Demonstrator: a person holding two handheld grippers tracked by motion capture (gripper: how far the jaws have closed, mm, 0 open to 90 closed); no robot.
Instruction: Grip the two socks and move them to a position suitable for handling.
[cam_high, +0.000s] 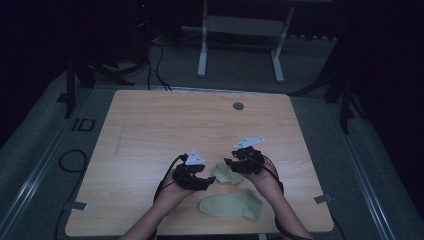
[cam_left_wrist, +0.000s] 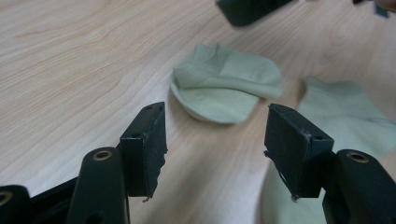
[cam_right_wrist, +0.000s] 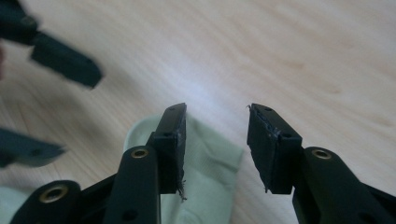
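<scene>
Two pale green socks lie on the wooden table (cam_high: 150, 130) — a folded sock (cam_high: 226, 173) between the grippers, and a flat sock (cam_high: 232, 205) nearer the person. The left gripper (cam_high: 207, 182) is spread apart, empty, facing the folded sock. The right gripper (cam_high: 228, 163) — likewise released — hovers over that sock.

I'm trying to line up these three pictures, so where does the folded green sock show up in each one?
High view: the folded sock lies between the two grippers, lower centre.
Left gripper view: upper centre, beyond the open jaws.
Right gripper view: bottom centre, under the left-hand jaw.
Shared landmark: the flat sock beside it, at the left gripper view's right edge.
</scene>
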